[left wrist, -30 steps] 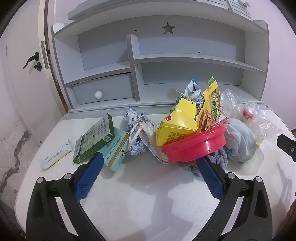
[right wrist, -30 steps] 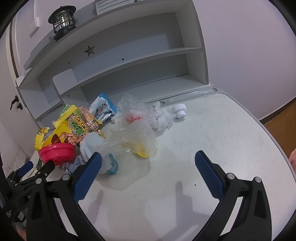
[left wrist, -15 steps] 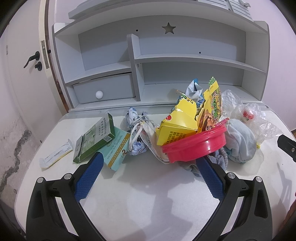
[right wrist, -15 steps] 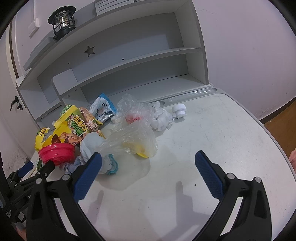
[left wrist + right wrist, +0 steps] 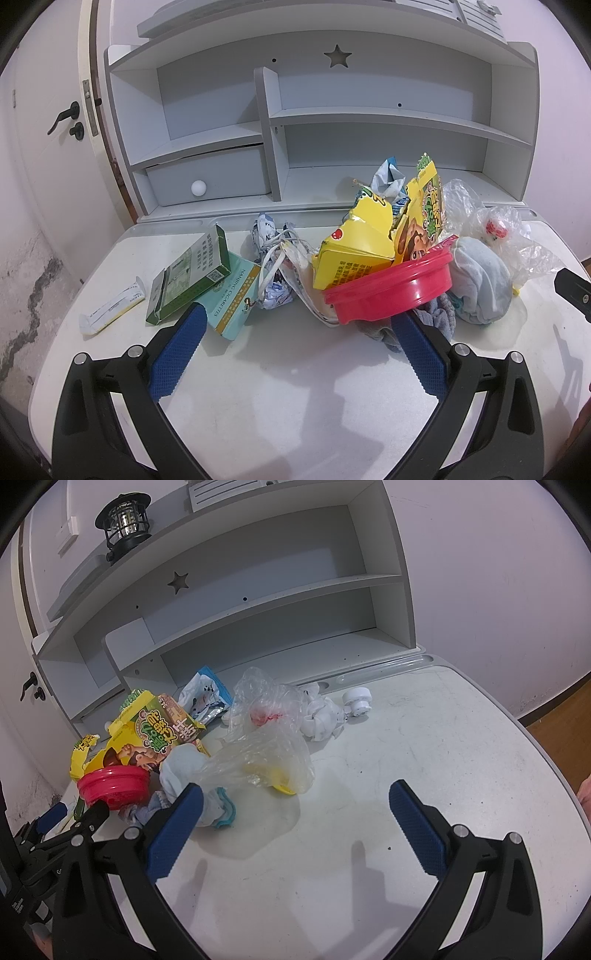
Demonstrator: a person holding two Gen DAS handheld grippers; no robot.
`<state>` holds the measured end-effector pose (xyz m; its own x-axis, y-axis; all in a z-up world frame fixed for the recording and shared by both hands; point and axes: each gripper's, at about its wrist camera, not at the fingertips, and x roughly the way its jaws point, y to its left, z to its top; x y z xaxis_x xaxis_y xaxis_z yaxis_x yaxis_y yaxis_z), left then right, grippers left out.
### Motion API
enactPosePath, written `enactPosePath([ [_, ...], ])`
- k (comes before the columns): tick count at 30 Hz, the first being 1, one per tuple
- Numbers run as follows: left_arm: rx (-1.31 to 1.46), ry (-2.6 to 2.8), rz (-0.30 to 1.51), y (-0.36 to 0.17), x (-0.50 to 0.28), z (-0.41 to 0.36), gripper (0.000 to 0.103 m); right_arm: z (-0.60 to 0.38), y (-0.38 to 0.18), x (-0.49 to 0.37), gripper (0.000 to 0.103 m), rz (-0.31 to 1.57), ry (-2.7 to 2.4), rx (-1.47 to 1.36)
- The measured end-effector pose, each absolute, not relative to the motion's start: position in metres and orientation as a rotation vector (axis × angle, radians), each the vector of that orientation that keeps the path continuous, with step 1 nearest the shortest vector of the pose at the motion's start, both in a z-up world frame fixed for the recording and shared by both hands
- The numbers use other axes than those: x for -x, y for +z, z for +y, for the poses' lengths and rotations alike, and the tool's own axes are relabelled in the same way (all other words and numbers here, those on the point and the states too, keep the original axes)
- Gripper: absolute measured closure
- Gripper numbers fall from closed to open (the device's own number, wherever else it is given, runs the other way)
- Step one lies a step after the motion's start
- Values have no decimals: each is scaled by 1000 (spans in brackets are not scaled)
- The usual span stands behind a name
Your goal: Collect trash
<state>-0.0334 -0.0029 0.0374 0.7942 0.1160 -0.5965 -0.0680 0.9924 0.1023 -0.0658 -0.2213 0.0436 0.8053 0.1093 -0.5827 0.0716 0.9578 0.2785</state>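
Note:
A heap of trash lies on the white desk [image 5: 295, 406]. It holds a red plastic bowl [image 5: 391, 293] with torn yellow snack boxes [image 5: 354, 251] in it, a pale blue cloth [image 5: 484, 280], clear plastic bags [image 5: 266, 757], crumpled paper with white cord [image 5: 271, 254], and green and teal cigarette cartons [image 5: 192, 273]. A small white sachet [image 5: 110, 310] lies apart at the left. My left gripper [image 5: 295, 350] hangs open just short of the bowl, nothing between its fingers. Over bare desk right of the heap, my right gripper [image 5: 295, 827] stands open and empty.
A grey shelf unit [image 5: 369, 122] with a closed drawer [image 5: 207, 181] stands along the desk's back edge, a black lantern [image 5: 123, 518] on its top. White tissue [image 5: 321, 716] and a small white cap [image 5: 356, 701] lie behind the bags. A door [image 5: 48, 147] is at left.

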Motion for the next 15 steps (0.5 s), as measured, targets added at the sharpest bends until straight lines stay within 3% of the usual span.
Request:
enactPosePath([
  [7, -65, 89, 636, 38, 35, -1, 6, -222, 44, 67, 6, 631, 11, -293],
  [10, -11, -3, 712, 37, 31, 5, 6, -225, 47, 72, 6, 593, 31, -300],
  [15, 31, -122, 709, 65, 53, 25, 6, -215, 57, 86, 6, 560, 115, -218],
])
